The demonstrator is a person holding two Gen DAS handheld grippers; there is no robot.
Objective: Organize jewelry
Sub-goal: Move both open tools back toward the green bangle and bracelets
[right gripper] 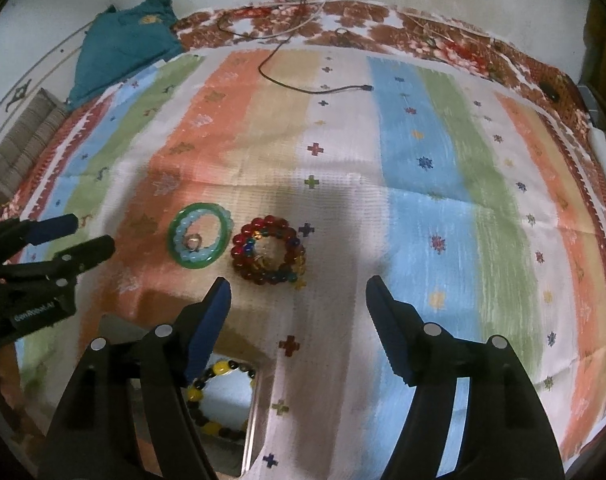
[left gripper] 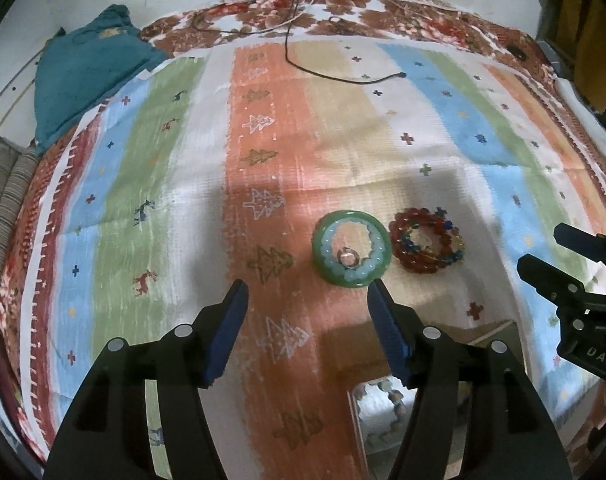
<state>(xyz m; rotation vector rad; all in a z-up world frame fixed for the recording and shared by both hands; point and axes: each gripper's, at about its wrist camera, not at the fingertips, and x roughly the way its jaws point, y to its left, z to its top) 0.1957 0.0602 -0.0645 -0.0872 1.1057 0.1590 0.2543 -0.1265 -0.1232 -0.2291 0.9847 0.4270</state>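
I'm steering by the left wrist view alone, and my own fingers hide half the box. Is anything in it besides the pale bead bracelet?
Observer: Yes. The right wrist view shows a yellow and dark bead bracelet lying in the box.
Operator: My right finger looks as if it touches the green bangle. Does it?
Observer: No. Seen from the side, the left gripper is apart from the green bangle, with cloth showing between them.
Operator: And the right gripper?
Observer: The right gripper is open and empty, and the red bead bracelets lie just beyond its fingertips.
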